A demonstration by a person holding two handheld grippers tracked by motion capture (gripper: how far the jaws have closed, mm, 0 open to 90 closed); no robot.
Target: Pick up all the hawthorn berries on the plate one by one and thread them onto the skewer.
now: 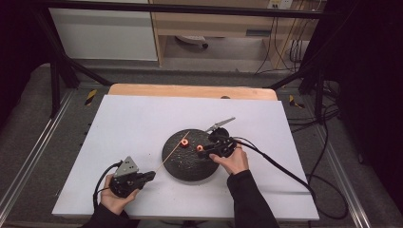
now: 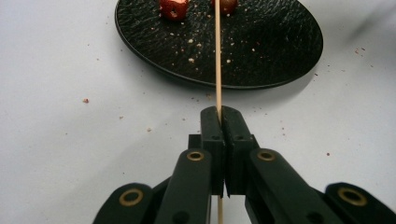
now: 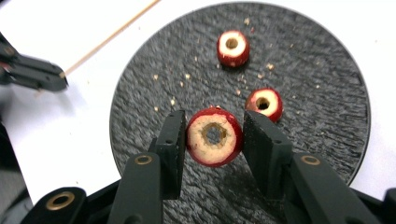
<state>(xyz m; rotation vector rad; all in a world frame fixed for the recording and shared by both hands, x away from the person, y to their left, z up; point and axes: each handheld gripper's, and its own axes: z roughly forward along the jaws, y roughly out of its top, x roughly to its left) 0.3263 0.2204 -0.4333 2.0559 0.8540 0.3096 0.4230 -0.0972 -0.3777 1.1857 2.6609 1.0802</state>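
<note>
Item: my right gripper (image 3: 214, 135) is clamping a cored red fruit slice (image 3: 214, 136) above the black plate's (image 3: 140, 84) near edge. Item: my left gripper (image 2: 219, 122) is pinching a wooden skewer (image 2: 217, 56), reaching across the plate's rim.

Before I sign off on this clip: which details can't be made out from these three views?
- High view: whether the right gripper holds a fruit ring is hidden by the gripper body.
- Left gripper view: the skewer tip and two fruit pieces are cut off by the top edge.
- Right gripper view: the held ring hides whether it touches the plate.
- High view: the grey tool is too small to identify.
</note>
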